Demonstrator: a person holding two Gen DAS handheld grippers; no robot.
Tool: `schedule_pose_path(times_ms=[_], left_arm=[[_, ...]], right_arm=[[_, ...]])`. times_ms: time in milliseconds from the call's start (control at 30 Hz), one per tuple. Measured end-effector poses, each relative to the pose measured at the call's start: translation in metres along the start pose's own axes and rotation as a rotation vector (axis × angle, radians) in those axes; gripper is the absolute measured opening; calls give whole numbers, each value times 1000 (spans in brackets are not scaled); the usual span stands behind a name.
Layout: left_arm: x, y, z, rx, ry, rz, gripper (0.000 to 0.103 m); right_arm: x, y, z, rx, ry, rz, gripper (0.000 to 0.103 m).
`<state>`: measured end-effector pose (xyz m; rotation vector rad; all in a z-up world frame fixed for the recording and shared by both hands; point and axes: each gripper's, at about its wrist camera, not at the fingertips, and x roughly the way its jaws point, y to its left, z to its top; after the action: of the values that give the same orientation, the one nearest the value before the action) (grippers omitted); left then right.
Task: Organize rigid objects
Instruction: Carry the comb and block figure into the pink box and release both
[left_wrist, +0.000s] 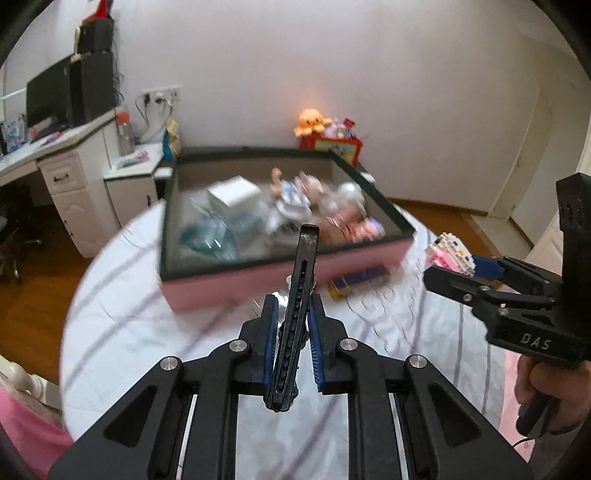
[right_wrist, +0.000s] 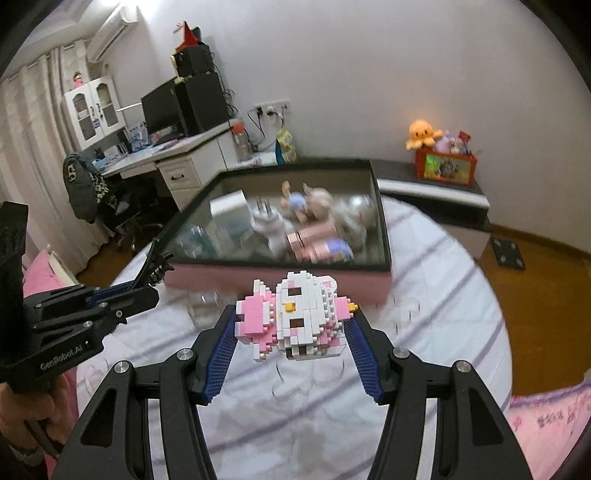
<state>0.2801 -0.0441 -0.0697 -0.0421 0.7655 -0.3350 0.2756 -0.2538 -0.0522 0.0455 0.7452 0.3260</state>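
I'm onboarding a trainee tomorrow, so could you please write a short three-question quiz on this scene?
1. True or false: the left hand-held gripper is shut on a slim black slotted bar.
2. What does the right hand-held gripper hold?
A. pink-and-white brick-built figure
B. a glass cup
3. Fill in: the yellow-and-blue flat box lies ___ the pink-walled open box.

Key: 1 true; 2 A; 3 outside.
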Motion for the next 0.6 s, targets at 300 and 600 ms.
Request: schedule_pose_path(times_ms=[300,600], left_arm=[[7,29,63,-6,-91,18,16],[65,38,115,-9,-74,0,16]], right_arm=[[14,9,67,-61,-69,-5,59],[71,-7,107,-43,-29,-16,59]])
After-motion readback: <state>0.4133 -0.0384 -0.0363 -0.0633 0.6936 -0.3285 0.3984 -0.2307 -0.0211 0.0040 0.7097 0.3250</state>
